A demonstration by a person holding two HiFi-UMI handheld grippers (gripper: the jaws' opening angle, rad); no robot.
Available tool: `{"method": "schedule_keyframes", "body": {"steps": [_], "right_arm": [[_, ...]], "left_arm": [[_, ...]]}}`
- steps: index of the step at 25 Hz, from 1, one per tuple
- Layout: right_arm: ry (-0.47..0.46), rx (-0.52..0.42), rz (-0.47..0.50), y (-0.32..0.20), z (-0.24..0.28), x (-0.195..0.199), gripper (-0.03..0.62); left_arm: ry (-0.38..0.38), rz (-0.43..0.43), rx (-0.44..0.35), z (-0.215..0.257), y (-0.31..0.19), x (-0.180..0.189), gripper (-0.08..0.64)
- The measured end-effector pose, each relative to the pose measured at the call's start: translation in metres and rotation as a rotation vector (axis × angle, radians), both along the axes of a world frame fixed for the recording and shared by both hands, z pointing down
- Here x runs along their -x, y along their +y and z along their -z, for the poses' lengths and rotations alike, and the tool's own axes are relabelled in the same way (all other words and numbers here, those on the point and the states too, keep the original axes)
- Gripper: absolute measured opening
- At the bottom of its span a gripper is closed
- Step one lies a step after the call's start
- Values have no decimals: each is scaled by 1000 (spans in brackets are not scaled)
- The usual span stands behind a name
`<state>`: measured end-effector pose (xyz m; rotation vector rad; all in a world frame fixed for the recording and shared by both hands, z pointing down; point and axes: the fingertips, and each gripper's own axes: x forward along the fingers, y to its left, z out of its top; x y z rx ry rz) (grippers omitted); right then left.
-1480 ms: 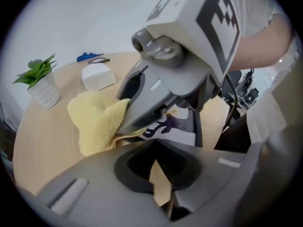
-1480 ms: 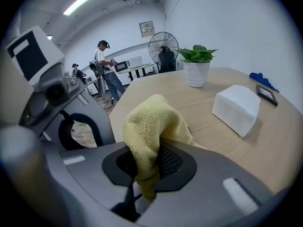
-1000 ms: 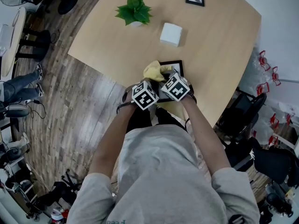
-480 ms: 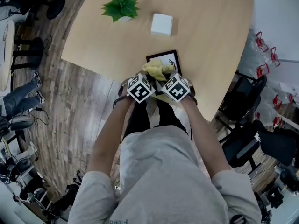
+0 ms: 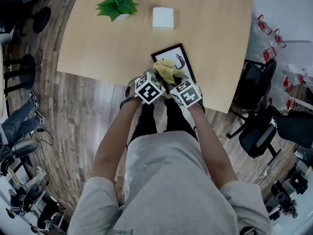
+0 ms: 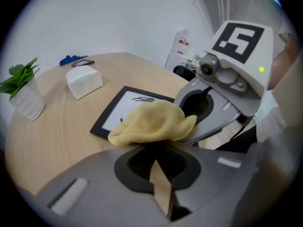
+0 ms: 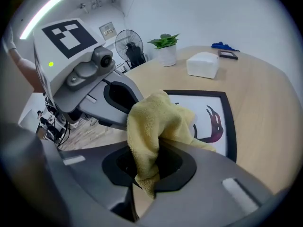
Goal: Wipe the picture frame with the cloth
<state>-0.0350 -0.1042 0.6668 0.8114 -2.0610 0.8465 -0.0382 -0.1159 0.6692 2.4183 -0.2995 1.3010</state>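
Note:
The black picture frame (image 5: 182, 57) lies flat near the table's front edge; its white print shows a dark red figure (image 7: 214, 125). A bunched yellow cloth (image 5: 166, 70) rests on the frame's near part. My right gripper (image 5: 176, 82) is shut on the cloth (image 7: 154, 126), and a tail of it hangs down between the jaws. My left gripper (image 5: 157, 80) sits right beside it, touching the same bundle (image 6: 150, 122). The cloth hides the left jaw tips, and only a narrow slit shows between them.
A potted green plant (image 5: 116, 3) and a white box (image 5: 163, 18) stand farther back on the round wooden table (image 5: 98, 43). A small dark frame (image 7: 228, 55) and a blue thing (image 7: 225, 45) lie at the far side. Black chairs (image 5: 257, 106) stand to the right.
Both grippers have stayed close together at the cloth. The cloth now lies a little farther onto the frame, and more of the frame shows beyond it.

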Motion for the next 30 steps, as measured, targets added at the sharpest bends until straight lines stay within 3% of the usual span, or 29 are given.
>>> {"method": "schedule_keyframes", "body": {"steps": [11,16,22,30], "right_arm": [[-30,43,-282,17,3,2,49],[24,13,-306,28,4,0,51],[115,-52,-266,38,7,4,51],[137,-58,-272,60,7,10,49]], "left_arm": [[55,-88,9,2,3,1,52],[67,-111,1,2,3,-1,52],[83,-121,5,3,2,1,52],[86,-161,-15,2,4,0,52]]}}
